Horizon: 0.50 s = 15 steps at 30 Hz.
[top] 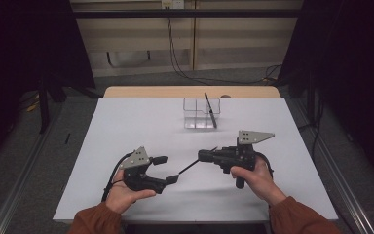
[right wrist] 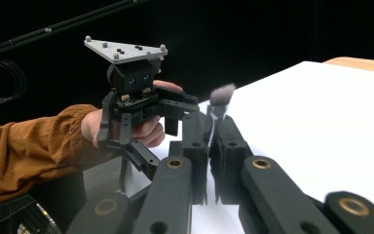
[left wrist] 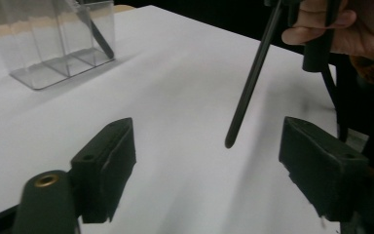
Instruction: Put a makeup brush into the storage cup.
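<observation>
Right gripper (top: 202, 156) jaws clamped on a makeup brush (top: 189, 166), handle slanting out toward 8 o'clock, its tip between the spread jaws of the left gripper (top: 166, 169), not touching them. Clear organizer (top: 200, 113) at 12 o'clock on white table (top: 126, 126), another brush (top: 210, 110) leaning inside.

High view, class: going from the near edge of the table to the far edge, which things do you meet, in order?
Left gripper → right gripper, shut on a thin black brush → clear plastic organiser with a black pen leaning in it → bare wooden strip at the far edge.
</observation>
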Each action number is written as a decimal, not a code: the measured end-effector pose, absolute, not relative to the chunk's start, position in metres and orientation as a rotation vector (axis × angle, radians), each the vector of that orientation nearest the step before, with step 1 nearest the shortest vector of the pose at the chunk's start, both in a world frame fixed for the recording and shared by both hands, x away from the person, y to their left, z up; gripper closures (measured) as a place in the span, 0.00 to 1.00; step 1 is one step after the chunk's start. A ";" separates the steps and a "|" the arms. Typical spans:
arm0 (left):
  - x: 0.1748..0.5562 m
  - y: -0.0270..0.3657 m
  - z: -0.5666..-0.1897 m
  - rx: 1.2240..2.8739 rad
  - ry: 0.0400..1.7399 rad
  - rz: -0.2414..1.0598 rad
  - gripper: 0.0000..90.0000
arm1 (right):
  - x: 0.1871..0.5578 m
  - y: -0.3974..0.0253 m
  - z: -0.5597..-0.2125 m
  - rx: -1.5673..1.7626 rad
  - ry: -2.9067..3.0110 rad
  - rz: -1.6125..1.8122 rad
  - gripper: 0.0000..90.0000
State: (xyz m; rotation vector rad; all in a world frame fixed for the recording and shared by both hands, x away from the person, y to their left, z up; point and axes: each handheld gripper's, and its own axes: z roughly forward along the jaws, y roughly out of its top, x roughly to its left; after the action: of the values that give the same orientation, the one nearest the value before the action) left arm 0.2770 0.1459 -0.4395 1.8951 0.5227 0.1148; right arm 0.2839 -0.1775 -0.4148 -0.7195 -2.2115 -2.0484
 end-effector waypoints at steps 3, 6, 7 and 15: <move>0.277 0.149 -0.440 1.904 0.543 0.132 0.13 | 0.284 -0.180 -0.414 -0.730 -2.216 -2.049 0.96; 0.278 0.152 -0.439 1.910 0.565 0.143 0.12 | 0.284 -0.183 -0.414 -0.736 -2.218 -2.051 0.96; 0.278 0.153 -0.439 1.910 0.576 0.143 0.11 | 0.284 -0.184 -0.413 -0.741 -2.217 -2.054 0.96; 0.279 0.162 -0.434 1.891 0.605 0.175 0.07 | 0.283 -0.192 -0.412 -0.765 -2.231 -2.057 0.96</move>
State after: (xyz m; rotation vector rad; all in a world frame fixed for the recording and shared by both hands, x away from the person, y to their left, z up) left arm 0.2792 0.1623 -0.4339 1.8908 0.6052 0.1750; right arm 0.2832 -0.1920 -0.4122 -0.7649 -2.2310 -2.0571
